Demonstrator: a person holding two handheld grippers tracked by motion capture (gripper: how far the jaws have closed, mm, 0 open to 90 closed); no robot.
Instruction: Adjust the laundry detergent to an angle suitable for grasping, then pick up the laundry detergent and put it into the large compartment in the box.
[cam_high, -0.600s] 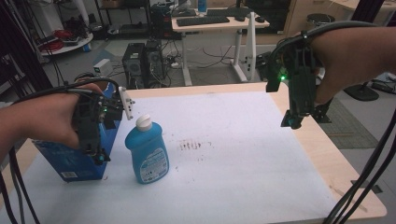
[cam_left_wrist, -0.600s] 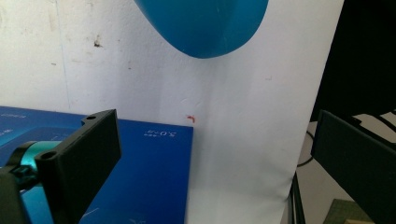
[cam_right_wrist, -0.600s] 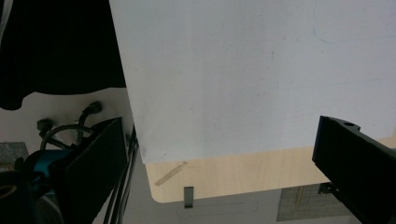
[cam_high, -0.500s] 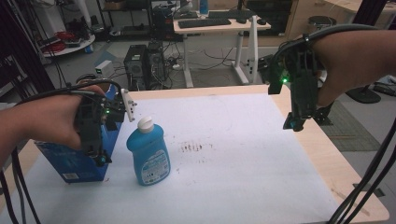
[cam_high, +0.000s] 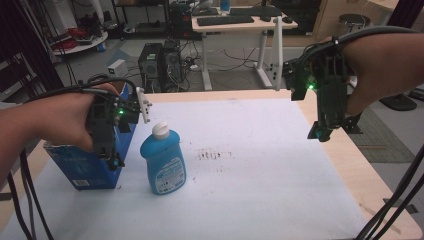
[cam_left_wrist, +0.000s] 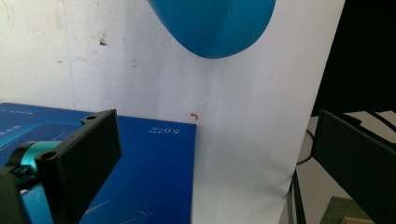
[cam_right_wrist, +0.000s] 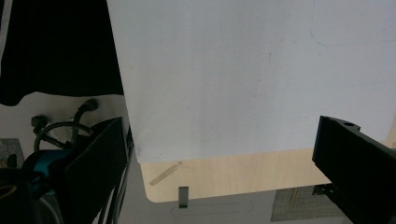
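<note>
A blue dish-soap bottle (cam_high: 162, 162) with a white cap stands upright on the white sheet (cam_high: 260, 195), left of centre. Just to its left lies a dark blue box (cam_high: 75, 167). My left gripper (cam_high: 114, 161) points down over the box's right end, close beside the bottle, touching neither that I can see. In the left gripper view its jaws (cam_left_wrist: 215, 154) stand wide apart, open, one above the box (cam_left_wrist: 149, 177), with the bottle's base (cam_left_wrist: 215, 23) farther off. My right gripper (cam_high: 320, 133) hangs in the air above the table's right edge, open and holding nothing (cam_right_wrist: 219, 154).
The white sheet covers most of the wooden table (cam_high: 367, 177); bare wood shows along the right and far edges. A faint dark smudge (cam_high: 215, 155) marks the sheet near the middle. Beyond the table stand computer towers (cam_high: 160, 65) and a desk with a keyboard (cam_high: 225, 20).
Both hands have drifted only slightly. The bottle and the box stay where they were, and both pairs of jaws remain apart.
</note>
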